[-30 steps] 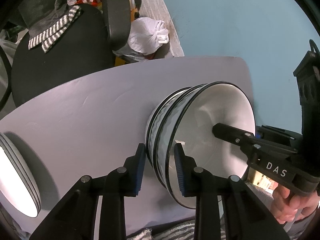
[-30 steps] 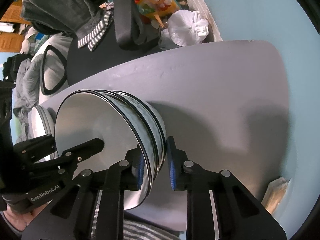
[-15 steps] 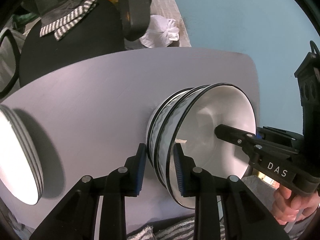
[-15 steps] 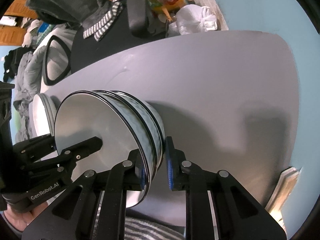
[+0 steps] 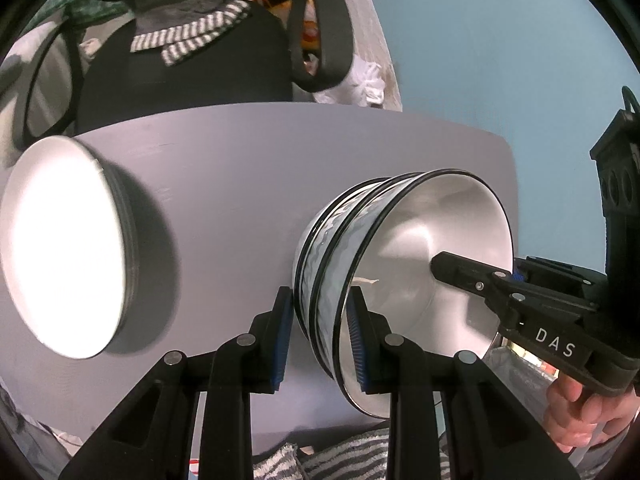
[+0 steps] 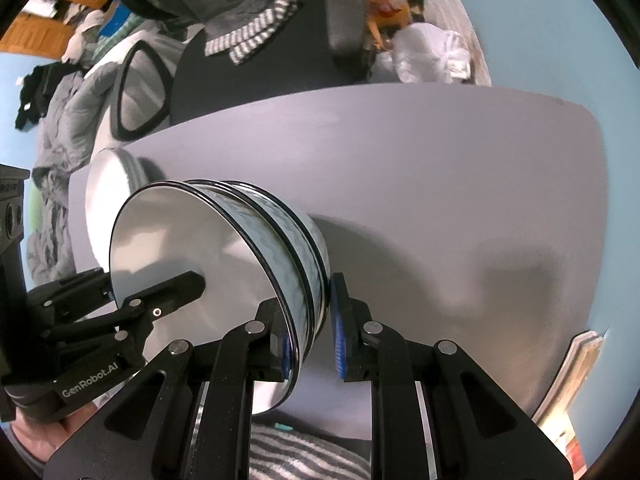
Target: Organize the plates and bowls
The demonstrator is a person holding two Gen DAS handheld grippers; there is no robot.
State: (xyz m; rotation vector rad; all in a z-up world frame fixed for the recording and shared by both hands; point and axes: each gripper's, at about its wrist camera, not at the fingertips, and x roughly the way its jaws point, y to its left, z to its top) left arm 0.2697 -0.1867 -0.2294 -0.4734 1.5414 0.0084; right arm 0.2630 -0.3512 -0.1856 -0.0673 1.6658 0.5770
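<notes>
Both grippers clamp one stack of nested bowls above the grey table: the left gripper has its fingers closed on the near-left rim, the right gripper on the opposite rim. A stack of plates sits at the table's left edge, with bare tabletop between.

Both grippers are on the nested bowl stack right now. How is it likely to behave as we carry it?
The bowl stack looks glossy, so the rim may slip in the fingers. Three nested bowls probably weigh a fair bit and could shift against each other. Likely ceramic, so apt to chip if knocked against the plate stack.
</notes>
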